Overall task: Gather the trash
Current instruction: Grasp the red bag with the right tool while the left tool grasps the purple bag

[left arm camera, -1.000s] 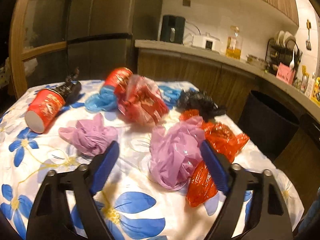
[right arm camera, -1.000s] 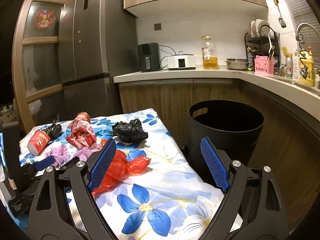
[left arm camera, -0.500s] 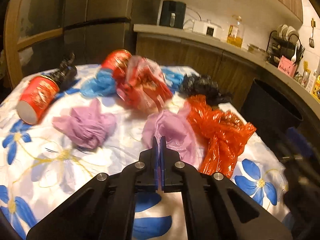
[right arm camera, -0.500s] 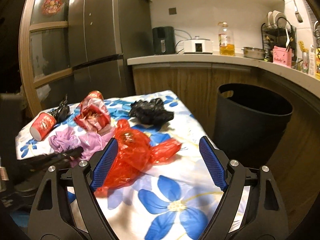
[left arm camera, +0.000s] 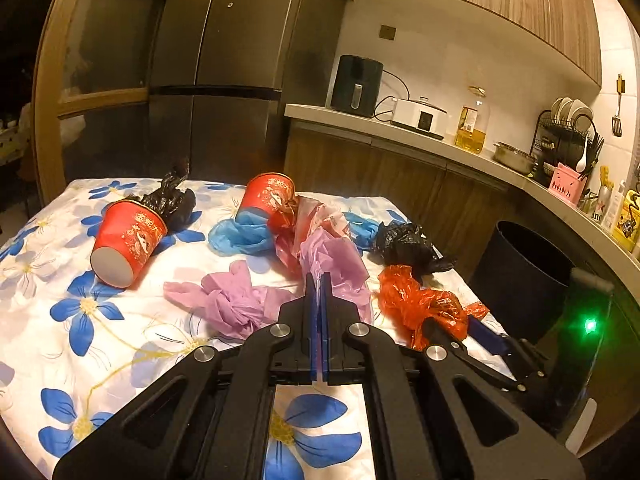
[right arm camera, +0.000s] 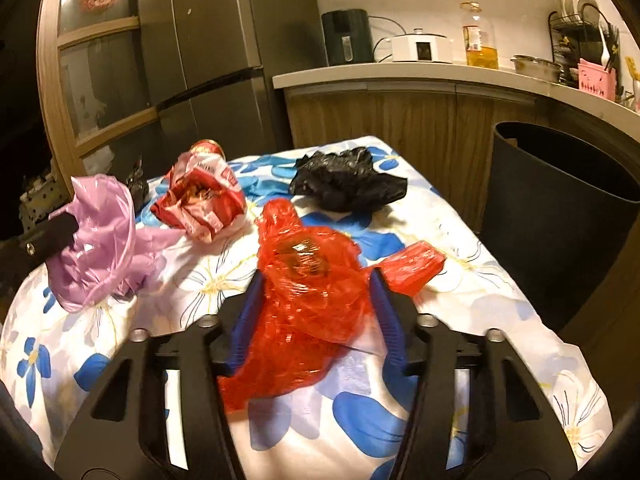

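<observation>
My left gripper (left arm camera: 319,280) is shut on a pink plastic bag (left arm camera: 334,264), lifted off the table; the same bag shows in the right wrist view (right arm camera: 100,240). My right gripper (right arm camera: 316,284) is open, its jaws on either side of a crumpled red plastic bag (right arm camera: 308,276) on the floral tablecloth (right arm camera: 460,248); that bag also shows in the left wrist view (left arm camera: 420,304). A black trash bin (right arm camera: 560,208) stands right of the table.
On the table lie a second pink bag (left arm camera: 236,300), two red paper cups (left arm camera: 128,236) (left arm camera: 270,194), a blue bag (left arm camera: 240,236), a red-white wrapper (right arm camera: 200,200) and black bags (right arm camera: 344,184) (left arm camera: 172,196). A fridge (right arm camera: 208,60) and counter (right arm camera: 420,72) stand behind.
My left gripper closed on the pink bag and raised it off the table. My right gripper moved forward and down, and its jaws narrowed around the red bag.
</observation>
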